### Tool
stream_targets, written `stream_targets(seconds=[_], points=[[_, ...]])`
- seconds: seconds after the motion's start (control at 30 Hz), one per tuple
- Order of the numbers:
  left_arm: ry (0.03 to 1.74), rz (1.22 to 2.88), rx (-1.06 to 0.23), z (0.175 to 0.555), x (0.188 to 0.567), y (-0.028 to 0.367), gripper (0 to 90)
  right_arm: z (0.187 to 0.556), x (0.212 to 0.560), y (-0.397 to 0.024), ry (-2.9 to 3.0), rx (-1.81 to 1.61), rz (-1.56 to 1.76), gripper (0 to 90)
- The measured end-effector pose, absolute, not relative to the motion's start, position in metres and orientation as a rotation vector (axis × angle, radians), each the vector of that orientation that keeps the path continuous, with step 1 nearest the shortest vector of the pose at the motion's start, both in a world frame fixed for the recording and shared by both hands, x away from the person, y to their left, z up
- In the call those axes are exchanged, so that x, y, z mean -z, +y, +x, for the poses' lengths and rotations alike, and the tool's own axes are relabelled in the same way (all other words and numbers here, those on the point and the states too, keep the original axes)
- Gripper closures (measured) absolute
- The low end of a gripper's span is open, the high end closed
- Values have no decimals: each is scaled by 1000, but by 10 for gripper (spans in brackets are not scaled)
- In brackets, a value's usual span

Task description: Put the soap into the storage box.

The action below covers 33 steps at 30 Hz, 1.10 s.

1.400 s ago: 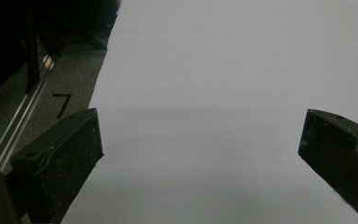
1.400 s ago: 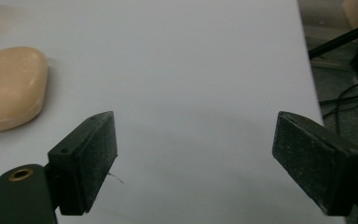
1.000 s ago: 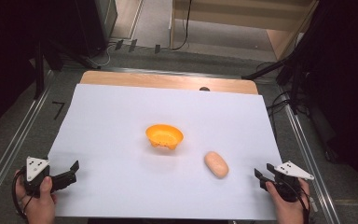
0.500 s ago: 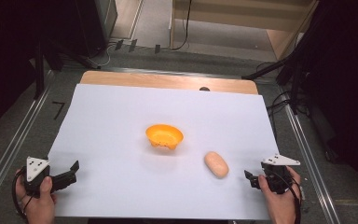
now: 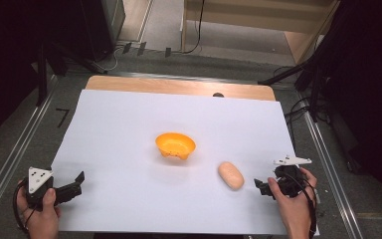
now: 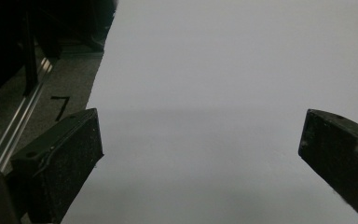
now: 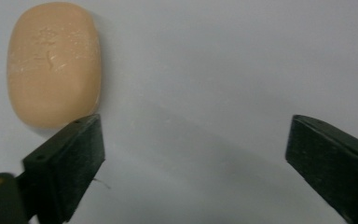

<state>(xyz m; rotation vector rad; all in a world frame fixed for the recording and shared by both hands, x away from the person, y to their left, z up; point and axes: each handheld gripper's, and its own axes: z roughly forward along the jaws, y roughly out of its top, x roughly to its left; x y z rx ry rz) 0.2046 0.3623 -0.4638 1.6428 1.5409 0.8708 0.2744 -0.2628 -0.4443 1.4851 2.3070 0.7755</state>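
L gripper (image 5: pixel 77 180) sits at the near-left corner of the white sheet (image 5: pixel 129 129), held in the person's L hand (image 5: pixel 40 209), grey plate on top. Jaws apart, nothing between them; left gripper view has them standing wide over bare sheet, w/ the sheet's left edge and a metal rail (image 6: pixel 18 126) running alongside.

Orange bowl (image 5: pixel 175 145) is roughly mid-sheet, upright, open side up, well apart from both grippers.

Soap-like tan oval bar (image 5: pixel 231 175) lies flat on the sheet, right of and nearer than the bowl, not touching it. Toward the near-right part of the sheet, short of the edge.

R gripper (image 5: pixel 259 185) is just right of the bar, near the sheet's near-right corner, in the person's R hand (image 5: pixel 291 199), cable trailing back over the wrist. Jaws have just been opening and now stand wide apart, nothing between them. In the right gripper view the bar (image 7: pixel 53 63) sits up-left, beyond and outside the left jaw; jaw tip looks close to the bar's near end, can't tell if it touches. Gap between the jaws is over bare sheet.

Wooden tabletop strip (image 5: pixel 179 87) shows past the sheet's far edge.
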Motion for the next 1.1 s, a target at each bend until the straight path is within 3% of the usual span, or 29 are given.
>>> stream_targets(seconds=[0.07, 1.1], points=[[1541, 1644, -871, 205, 464, 362, 0, 278, 445, -259, 2319, -761, 1488, 0], [1548, 1644, -869, 205, 464, 363, 0, 301, 447, -199, 2447, -746, 1450, 0]])
